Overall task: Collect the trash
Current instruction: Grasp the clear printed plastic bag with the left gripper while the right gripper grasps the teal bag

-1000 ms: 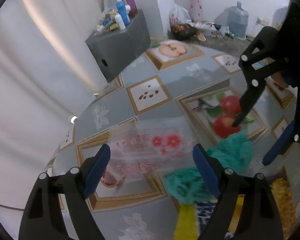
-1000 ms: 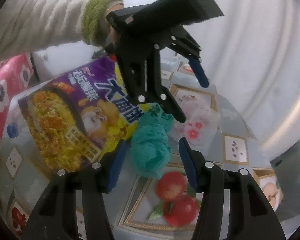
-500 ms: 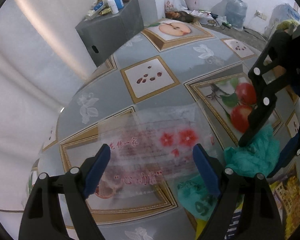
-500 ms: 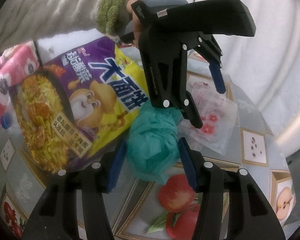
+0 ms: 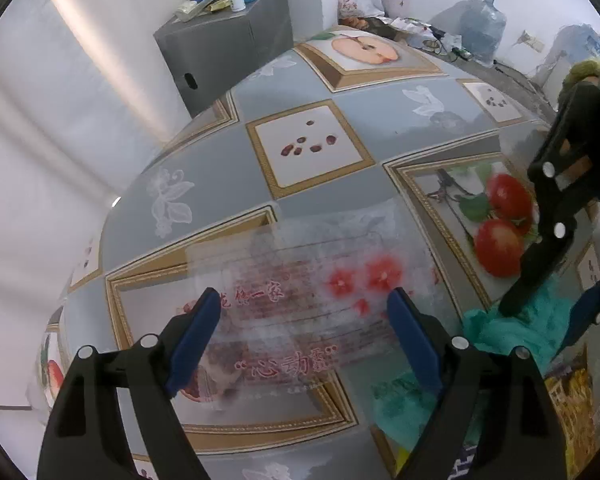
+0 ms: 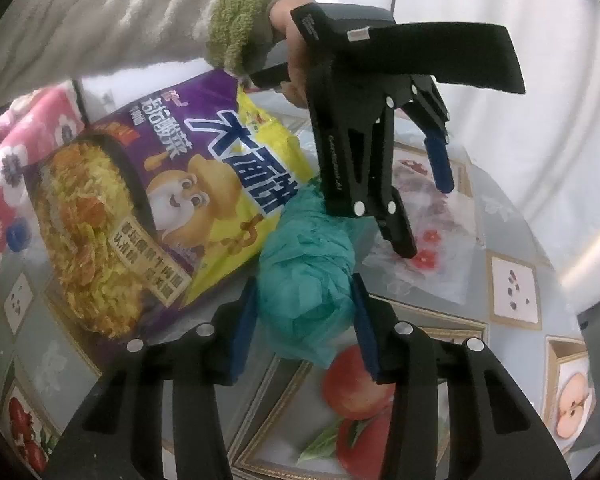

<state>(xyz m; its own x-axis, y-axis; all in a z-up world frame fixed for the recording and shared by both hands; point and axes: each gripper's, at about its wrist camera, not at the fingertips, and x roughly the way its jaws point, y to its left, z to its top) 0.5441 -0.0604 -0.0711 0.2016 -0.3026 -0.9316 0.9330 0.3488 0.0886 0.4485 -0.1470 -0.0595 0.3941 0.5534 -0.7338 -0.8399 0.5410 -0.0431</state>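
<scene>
A crumpled teal plastic bag (image 6: pixel 304 280) lies on the table between the jaws of my right gripper (image 6: pixel 304 300), which stands open around it with the pads close to its sides. The bag also shows in the left wrist view (image 5: pixel 512 328). A clear plastic wrapper with red print and flowers (image 5: pixel 300 300) lies flat on the table. My left gripper (image 5: pixel 304 312) is open just above it, one finger to each side. In the right wrist view the left gripper (image 6: pixel 424 216) hovers over that wrapper (image 6: pixel 432 248). A large purple and yellow noodle packet (image 6: pixel 160 200) lies beside the teal bag.
The table wears a grey cloth with fruit pictures (image 5: pixel 340 128). A grey cabinet with bottles (image 5: pixel 228 40) stands beyond the table's far edge. Water jugs (image 5: pixel 482 28) and bags sit on the floor. A pink flowered cloth (image 6: pixel 16 160) lies left of the noodle packet.
My left gripper has moved down and forward over the clear wrapper. My right gripper has come closer, and the teal bag now sits between its pads.
</scene>
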